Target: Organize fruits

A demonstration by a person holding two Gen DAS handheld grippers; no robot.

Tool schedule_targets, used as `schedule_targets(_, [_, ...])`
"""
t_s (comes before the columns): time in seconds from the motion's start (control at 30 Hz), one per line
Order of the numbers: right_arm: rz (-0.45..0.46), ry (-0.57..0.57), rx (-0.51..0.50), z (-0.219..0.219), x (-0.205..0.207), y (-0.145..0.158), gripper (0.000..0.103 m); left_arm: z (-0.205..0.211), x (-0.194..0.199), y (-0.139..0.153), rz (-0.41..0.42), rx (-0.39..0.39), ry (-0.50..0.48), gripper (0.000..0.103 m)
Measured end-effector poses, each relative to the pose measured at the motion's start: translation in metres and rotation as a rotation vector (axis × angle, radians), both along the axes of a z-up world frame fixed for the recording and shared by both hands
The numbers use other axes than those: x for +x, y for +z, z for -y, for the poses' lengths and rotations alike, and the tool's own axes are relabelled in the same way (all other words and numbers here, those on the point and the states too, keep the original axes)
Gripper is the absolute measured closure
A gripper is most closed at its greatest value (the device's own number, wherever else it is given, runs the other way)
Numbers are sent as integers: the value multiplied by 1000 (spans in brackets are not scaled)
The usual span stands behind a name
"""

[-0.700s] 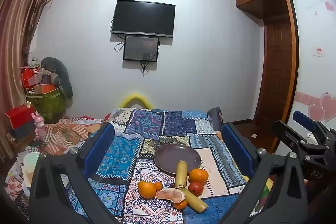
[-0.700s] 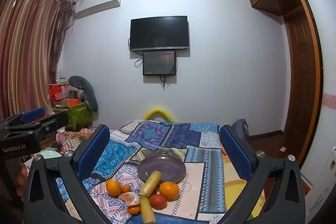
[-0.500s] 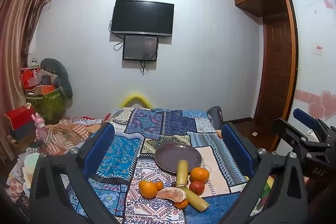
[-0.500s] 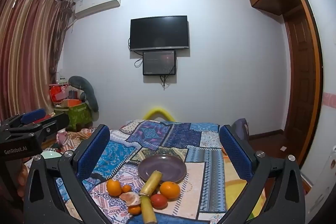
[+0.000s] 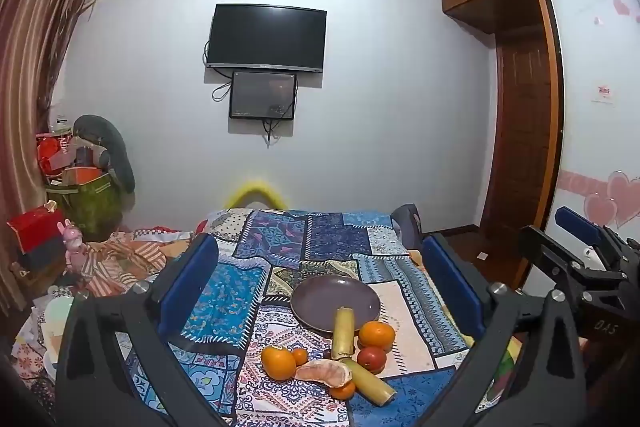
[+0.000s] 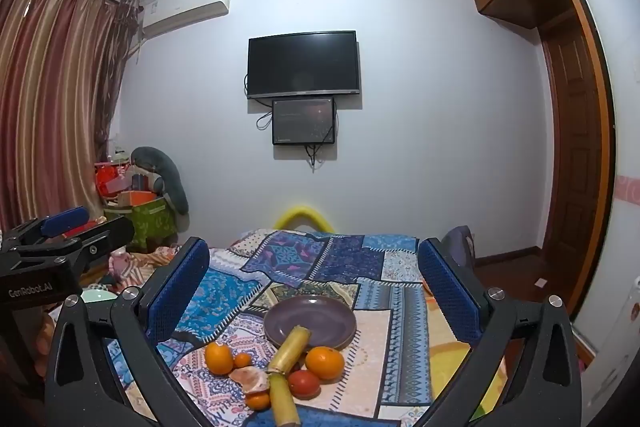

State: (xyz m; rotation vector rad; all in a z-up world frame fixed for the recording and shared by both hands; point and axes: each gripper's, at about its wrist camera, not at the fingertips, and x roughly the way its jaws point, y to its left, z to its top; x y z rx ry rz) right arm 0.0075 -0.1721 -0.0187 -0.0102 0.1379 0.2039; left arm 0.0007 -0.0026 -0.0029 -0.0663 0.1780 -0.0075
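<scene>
A purple plate (image 5: 335,301) (image 6: 310,319) sits on the patchwork cloth. In front of it lie two sugarcane pieces (image 5: 343,331) (image 6: 289,349), two big oranges (image 5: 376,335) (image 5: 278,362), small oranges (image 5: 300,355), a red tomato (image 5: 371,359) (image 6: 304,383) and a peeled citrus piece (image 5: 325,373) (image 6: 250,378). One cane end rests on the plate rim. My left gripper (image 5: 318,287) is open and empty above the fruit. My right gripper (image 6: 314,287) is open and empty too. Each gripper shows at the edge of the other's view.
The patchwork cloth (image 5: 280,247) covers a bed or table. Crumpled striped fabric (image 5: 120,259) and boxes with toys (image 5: 80,195) lie at the left. A television (image 5: 266,39) hangs on the far wall. A wooden door (image 5: 520,131) and wardrobe stand at the right.
Both views have shifted only slightly; the fruit sits a touch higher in the left wrist view. Nothing was grasped or moved.
</scene>
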Motion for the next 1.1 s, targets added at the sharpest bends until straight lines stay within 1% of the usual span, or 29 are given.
schedule_targets(0.67, [-3,-6,26,3,-1,-4,0,1,-3,4,-5,9,-4,0])
schedule_targets(1.1, [-11,-14,35,7,-1,-5,0,3,2,1,-13,9,0,0])
